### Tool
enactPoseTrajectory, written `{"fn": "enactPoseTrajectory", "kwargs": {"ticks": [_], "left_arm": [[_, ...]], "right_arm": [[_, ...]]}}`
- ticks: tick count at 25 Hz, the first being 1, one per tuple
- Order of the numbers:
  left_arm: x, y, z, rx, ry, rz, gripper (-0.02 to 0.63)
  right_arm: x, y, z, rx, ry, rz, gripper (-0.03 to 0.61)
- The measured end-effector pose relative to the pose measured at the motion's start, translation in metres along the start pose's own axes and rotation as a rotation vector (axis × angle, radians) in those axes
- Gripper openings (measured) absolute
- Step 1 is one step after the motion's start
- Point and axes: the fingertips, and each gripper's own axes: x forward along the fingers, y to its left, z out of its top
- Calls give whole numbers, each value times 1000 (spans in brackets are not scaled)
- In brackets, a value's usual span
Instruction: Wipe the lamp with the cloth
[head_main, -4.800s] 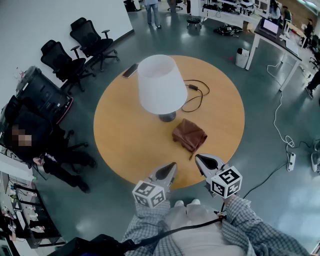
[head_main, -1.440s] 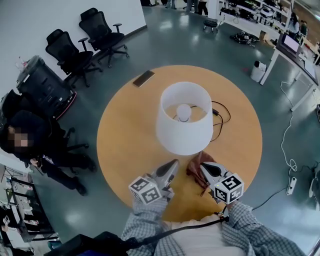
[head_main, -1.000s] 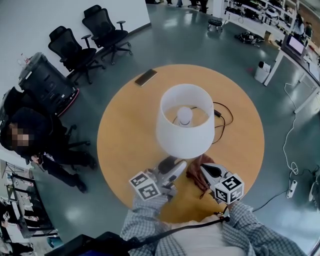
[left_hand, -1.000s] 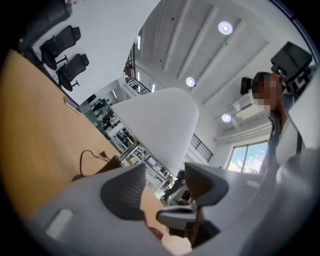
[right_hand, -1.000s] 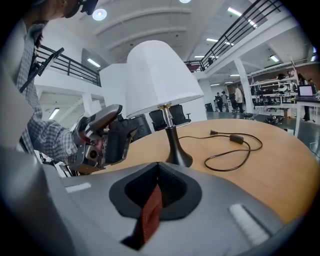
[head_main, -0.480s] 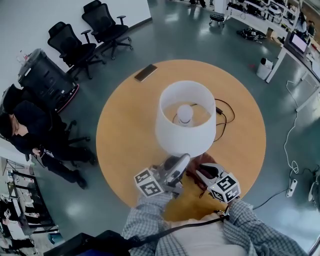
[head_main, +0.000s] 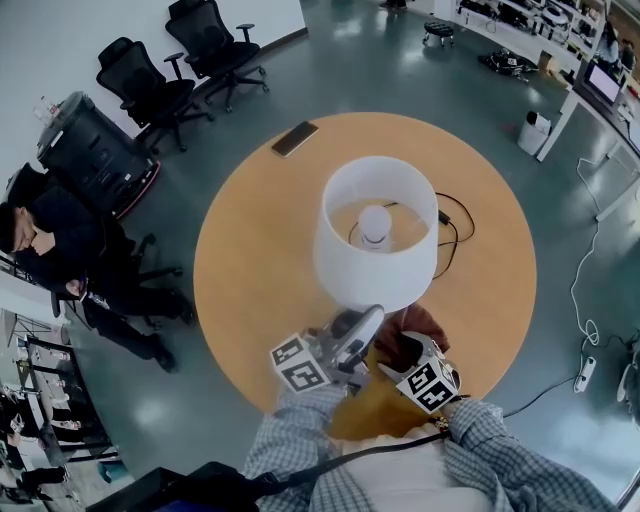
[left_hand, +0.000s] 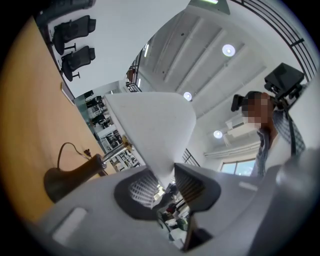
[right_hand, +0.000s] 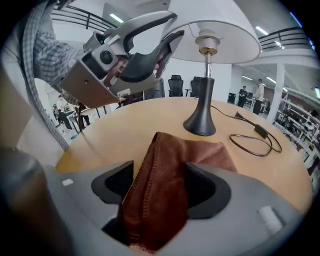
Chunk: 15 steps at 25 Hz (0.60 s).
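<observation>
Wiping not started. Left gripper (left_hand: 165, 174) fingers have just closed on the lampshade (left_hand: 150, 120) lower rim, apparently to steady the lamp (head_main: 350, 262), which stands mid-surface (head_main: 250, 270). Right gripper (right_hand: 160, 169) fingers have just swung wide open and straddle a raised fold of the cloth (right_hand: 159, 200), no pinch yet. Cloth lies toward the near edge, just beside the lamp base (right_hand: 201, 125). Left to do: grab cloth, lift, wipe. In head view the shade covers the base and most of the cloth. Rim clamp firmness unclear.
</observation>
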Motion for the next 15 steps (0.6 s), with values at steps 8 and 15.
{"fn": "enactPoseTrajectory", "kwargs": {"ticks": [8,15], "left_arm": [[-1,1,0,-14,-6,3,106],[-2,3,0,-20,-10,18,106]], "right_arm": [[-2,-25,-7,109,-19,-13,71],[-46,-54,23,554,-314,41,61]]}}
